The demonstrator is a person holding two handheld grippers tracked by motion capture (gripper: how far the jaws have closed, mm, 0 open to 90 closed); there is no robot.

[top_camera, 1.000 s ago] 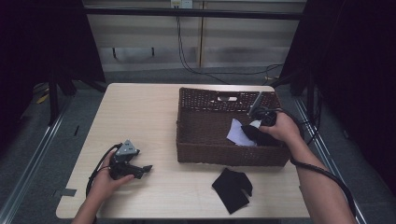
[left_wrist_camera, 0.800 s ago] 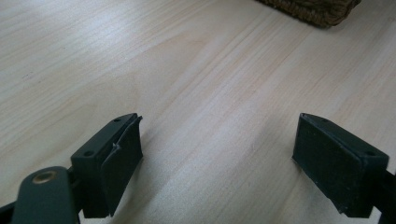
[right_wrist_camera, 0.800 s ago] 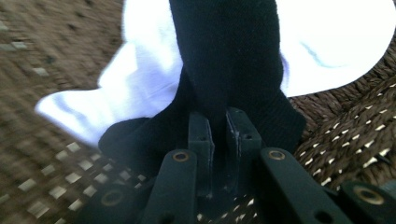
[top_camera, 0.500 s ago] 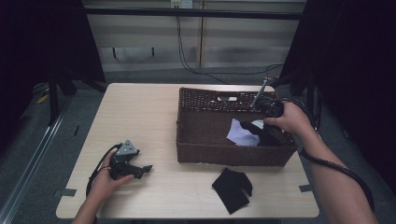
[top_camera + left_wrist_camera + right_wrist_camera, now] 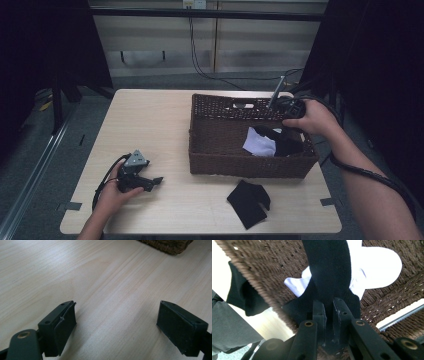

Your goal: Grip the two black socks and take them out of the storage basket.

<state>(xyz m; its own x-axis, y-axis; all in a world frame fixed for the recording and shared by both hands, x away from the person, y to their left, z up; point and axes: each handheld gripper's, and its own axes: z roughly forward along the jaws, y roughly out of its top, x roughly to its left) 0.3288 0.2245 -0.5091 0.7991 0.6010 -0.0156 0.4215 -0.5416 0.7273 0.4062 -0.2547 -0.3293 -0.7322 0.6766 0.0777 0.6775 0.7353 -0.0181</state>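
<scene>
My right gripper [image 5: 283, 125] hangs over the right end of the brown wicker basket [image 5: 220, 107], shut on a black sock [image 5: 286, 143]. In the right gripper view the jaws [image 5: 329, 305] pinch the sock's upper end, and the black sock [image 5: 329, 270] trails down over a white sock [image 5: 377, 267] on the basket [image 5: 262, 272] floor. The white sock [image 5: 259, 142] lies just left of the black one. At the table's front left, my left gripper [image 5: 158, 180] rests on the wood. Its jaws [image 5: 116, 320] are open with bare table between them.
A second black sock [image 5: 248, 200] lies on the table in front of the basket; it is also in the right gripper view [image 5: 239, 295] beyond the basket wall. Cables trail from both grippers. The table's right edge [image 5: 330, 200] is close to the right forearm.
The right hand has risen and drawn back toward the basket's far right corner, lifting the black sock with it. The left hand and its gripper have stayed put.
</scene>
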